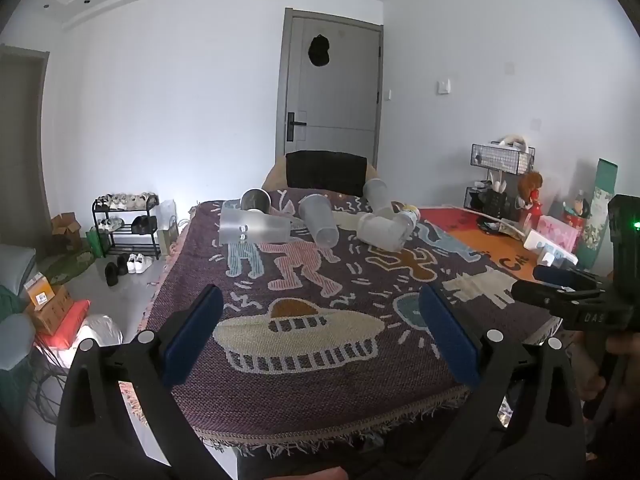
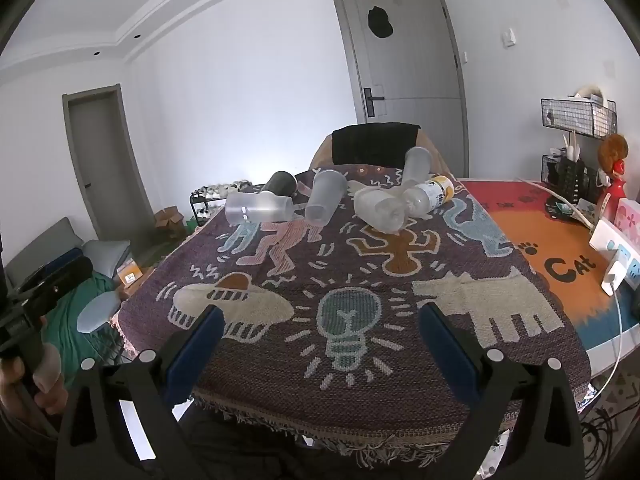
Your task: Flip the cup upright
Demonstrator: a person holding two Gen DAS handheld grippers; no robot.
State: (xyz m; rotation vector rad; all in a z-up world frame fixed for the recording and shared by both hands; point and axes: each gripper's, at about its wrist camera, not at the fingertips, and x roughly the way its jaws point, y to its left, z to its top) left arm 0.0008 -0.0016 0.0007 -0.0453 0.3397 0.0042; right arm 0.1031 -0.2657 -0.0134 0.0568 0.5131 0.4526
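Several frosted plastic cups lie on their sides at the far end of the purple patterned blanket [image 1: 312, 360]: one at the left [image 1: 252, 229] [image 2: 258, 209], one in the middle [image 1: 319, 221] [image 2: 323, 197], one at the right [image 1: 382, 232] [image 2: 378, 210]. A dark metal cup [image 1: 255, 200] [image 2: 281, 184] lies behind the left one. Another frosted cup [image 1: 377, 195] [image 2: 417, 167] leans at the back. My left gripper [image 1: 320, 328] is open and empty over the near blanket edge. My right gripper [image 2: 320, 344] is open and empty, also near the front edge.
A clear bottle with a yellow cap [image 2: 430, 196] lies beside the right cup. An orange mat [image 2: 560, 256] with a power strip [image 2: 614, 248] and clutter is at the right. A chair back [image 1: 326, 172] stands behind the table. A shoe rack [image 1: 126, 220] stands at the left.
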